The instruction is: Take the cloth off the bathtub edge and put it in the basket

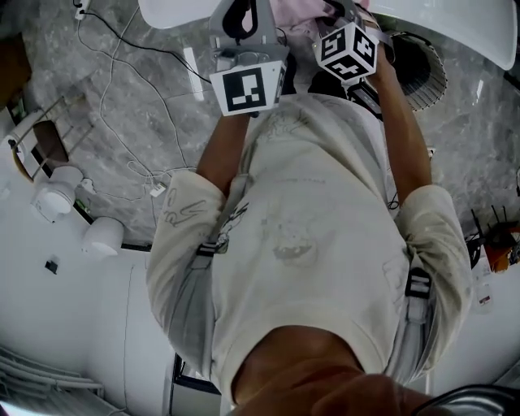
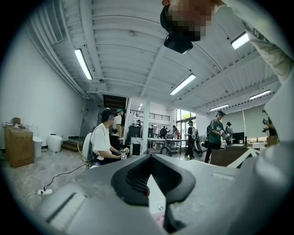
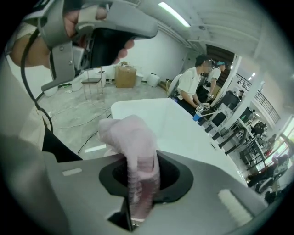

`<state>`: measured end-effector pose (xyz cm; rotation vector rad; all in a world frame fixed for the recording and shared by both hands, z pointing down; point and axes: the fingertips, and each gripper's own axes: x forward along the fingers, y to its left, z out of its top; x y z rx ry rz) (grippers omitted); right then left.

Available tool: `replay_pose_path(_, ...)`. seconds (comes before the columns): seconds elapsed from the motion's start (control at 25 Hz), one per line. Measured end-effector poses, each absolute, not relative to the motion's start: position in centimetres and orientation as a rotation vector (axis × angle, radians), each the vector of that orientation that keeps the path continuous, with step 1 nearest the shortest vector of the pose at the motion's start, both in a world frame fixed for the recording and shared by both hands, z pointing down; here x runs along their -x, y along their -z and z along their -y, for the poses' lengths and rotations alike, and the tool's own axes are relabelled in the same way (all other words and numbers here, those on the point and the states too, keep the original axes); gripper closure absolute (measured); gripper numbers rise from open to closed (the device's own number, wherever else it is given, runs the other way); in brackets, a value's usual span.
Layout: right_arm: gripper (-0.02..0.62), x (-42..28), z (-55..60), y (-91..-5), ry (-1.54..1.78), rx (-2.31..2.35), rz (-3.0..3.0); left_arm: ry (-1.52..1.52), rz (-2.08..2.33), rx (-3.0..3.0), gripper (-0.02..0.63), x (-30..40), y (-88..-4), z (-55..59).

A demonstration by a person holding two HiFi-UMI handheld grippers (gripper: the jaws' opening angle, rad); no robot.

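The pink cloth [image 3: 135, 151] hangs bunched from my right gripper [image 3: 138, 202], whose jaws are pinched shut on its lower fold. Behind it lies the white bathtub edge [image 3: 183, 133]. In the head view the cloth [image 1: 296, 12] shows at the top edge, between my left gripper [image 1: 244, 24] and my right gripper [image 1: 341, 12]. The dark woven basket [image 1: 426, 73] stands just right of my right arm. My left gripper [image 2: 154, 193] points up into the room, with its jaws together and nothing between them. A hand holds that left gripper [image 3: 92, 32] above the cloth.
White cables [image 1: 122, 97] trail over the grey marble floor on the left, near two round white devices [image 1: 53, 199]. A cardboard box [image 3: 125, 75] and a stool [image 3: 92, 85] stand farther off. A seated person [image 2: 101, 142] and others are in the room behind.
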<state>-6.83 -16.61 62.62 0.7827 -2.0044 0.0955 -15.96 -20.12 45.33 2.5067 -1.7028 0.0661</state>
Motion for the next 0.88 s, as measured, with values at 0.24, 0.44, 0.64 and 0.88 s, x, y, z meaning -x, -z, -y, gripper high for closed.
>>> replay_pose_path(0.24,0.517,4.5,16.8,-55.1,-0.108,-1.003,2.124,-0.019,1.753,-2.537,0.606,15.2,-41.5,19.2)
replay_pose_path(0.44,0.518,2.5,17.6,-47.2,-0.037,-1.222,2.212,0.081,1.782,-2.548,0.606,14.8,-38.0,19.1)
replay_pose_path(0.64,0.52,0.3,16.6,-39.5,-0.065,-1.428,2.343,0.152,1.762,-2.59,0.606,13.1,-34.5,18.2)
replay_pose_path(0.88,0.52,-4.5,16.4,-32.1,-0.111,-1.725,2.495,0.272,1.698,-2.674,0.606,10.1,-30.4,18.7)
